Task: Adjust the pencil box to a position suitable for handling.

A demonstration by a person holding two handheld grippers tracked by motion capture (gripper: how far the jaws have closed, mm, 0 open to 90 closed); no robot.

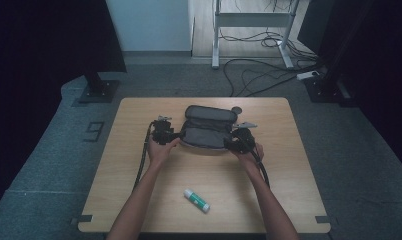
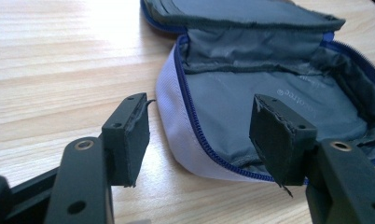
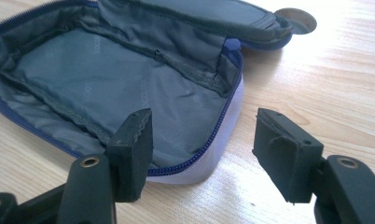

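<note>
While the unzipped pouch (image 1: pixel 208 131) lies flat, left tongs (image 2: pixel 199 135) gaping astride its rim, right tongs (image 3: pixel 202 149) likewise.

Wooden table (image 1: pixel 139 165), pale grain, bare over most of its top. At about six o'clock, near the front edge: a glue stick (image 1: pixel 196 199), white with a green band, lying on its side, slanted from upper left to lower right. At about one o'clock, near the far edge: a small round dark disc (image 1: pixel 236 110), flat on the wood. Beyond the far edge, at twelve to one o'clock: grey floor (image 1: pixel 154 80), black cables (image 1: pixel 261 75) in loops, a white frame (image 1: pixel 251 20).
</note>
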